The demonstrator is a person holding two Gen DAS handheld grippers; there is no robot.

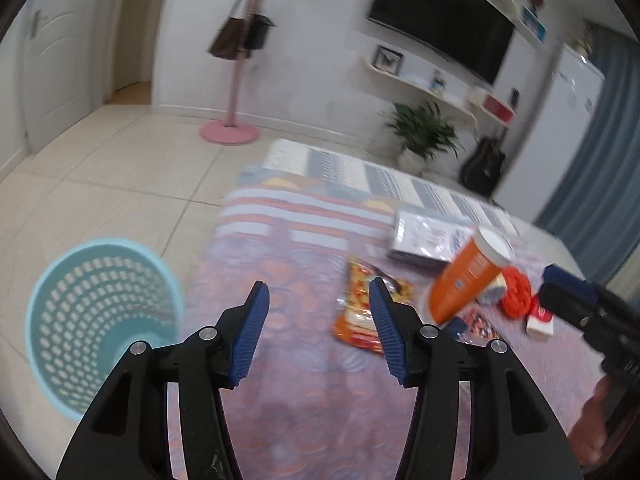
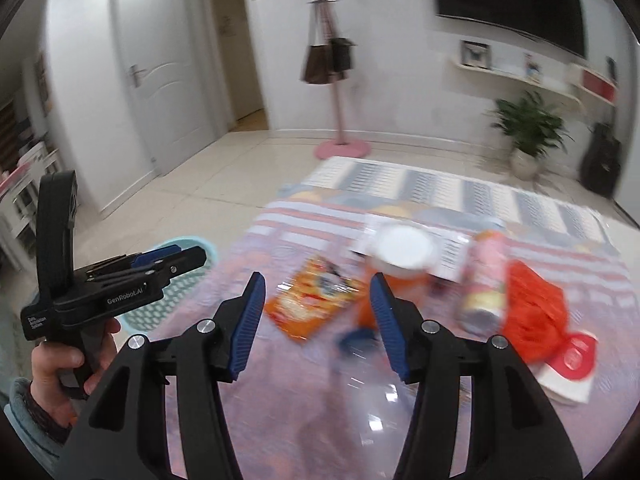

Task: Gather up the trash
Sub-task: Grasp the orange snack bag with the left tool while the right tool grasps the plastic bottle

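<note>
1. 2 grippers, left gripper [image 1: 319, 294] and right gripper [image 2: 317, 286]: jaws parted, nothing between them, likely readied for pickup.
2. Snack wrapper [image 1: 366, 312]: flat on the tablecloth [image 1: 280, 360], just beyond the left jaws.
3. Orange tube [image 1: 466, 276]: ahead, rightward.
4. Teal basket [image 1: 100, 320]: left of the jaws, on the floor, probably the drop point.

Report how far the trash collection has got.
Done: nothing visible; the blue basket on the floor looks empty. In hand: nothing; the left gripper and right gripper are both open over the table. Left: the snack bag, orange cup, pink can, red net and the rest.
</note>
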